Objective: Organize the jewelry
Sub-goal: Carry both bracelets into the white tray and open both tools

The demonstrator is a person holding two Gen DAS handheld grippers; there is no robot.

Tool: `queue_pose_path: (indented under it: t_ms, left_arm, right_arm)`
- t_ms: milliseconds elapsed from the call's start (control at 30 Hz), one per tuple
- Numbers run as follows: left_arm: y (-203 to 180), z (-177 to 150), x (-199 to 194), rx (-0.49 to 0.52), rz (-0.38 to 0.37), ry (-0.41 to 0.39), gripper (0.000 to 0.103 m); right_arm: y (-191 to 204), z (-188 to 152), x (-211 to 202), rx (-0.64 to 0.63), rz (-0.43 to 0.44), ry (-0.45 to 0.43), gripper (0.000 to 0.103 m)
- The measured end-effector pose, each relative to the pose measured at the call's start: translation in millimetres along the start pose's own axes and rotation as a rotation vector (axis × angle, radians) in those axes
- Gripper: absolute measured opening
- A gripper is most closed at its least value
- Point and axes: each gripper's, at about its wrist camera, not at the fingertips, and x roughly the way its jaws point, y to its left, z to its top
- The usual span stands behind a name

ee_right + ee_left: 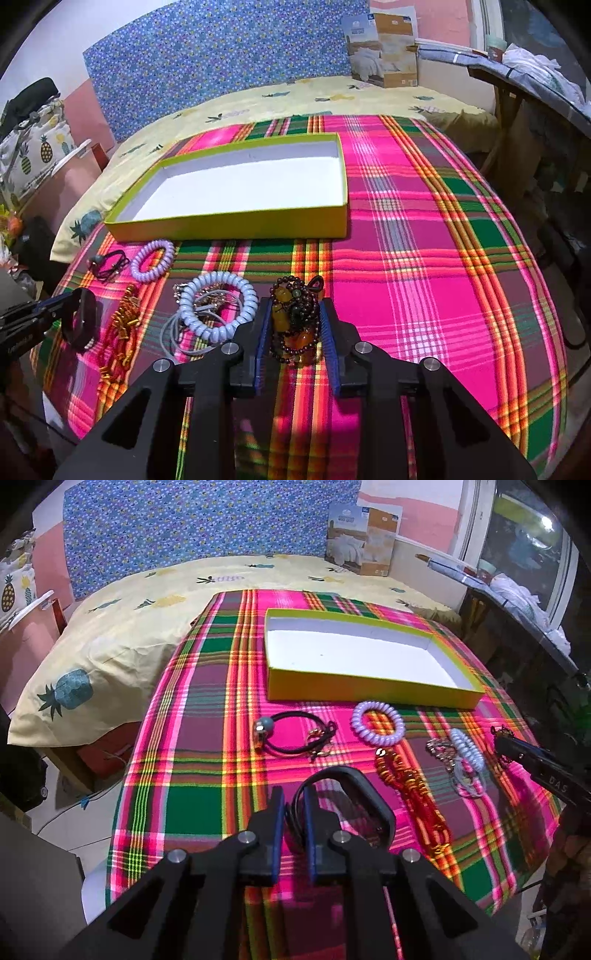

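Plaid cloth (207, 716) — pineapple bedsheet (122, 627), floral headboard (207, 528)

2 close wrist views share yellow box (369, 690).

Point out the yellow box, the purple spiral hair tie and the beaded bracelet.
yellow box (369, 692): left wrist view, near outer wall.
purple spiral hair tie (377, 739): left wrist view, near arc of coil.
beaded bracelet (293, 325): right wrist view, bunched beads.
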Motion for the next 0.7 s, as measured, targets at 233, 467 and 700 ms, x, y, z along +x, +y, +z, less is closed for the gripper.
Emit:
queue_pose_path:
  t_ms: [233,467,700]
  left_arm:
    - [-6.6,21.3,-9.4,0.023,-0.028,-0.036,0.011]
    - [-11.4,70.3,1.0,0.043,-0.050,-0.095,0.011]
    - [-11.4,114.6,36.2,0.060,-0.014,-0.101,0.011]
  right_arm:
    - [7.5,19.2,-10.4,-0.014,0.046,-0.039,0.026]
    - [16.6,60.3,1.8,-0.065,0.074,-0.078,0.026]
    - [10.5,100.1,41.0,-0.079,0.061,-0.061,0.026]
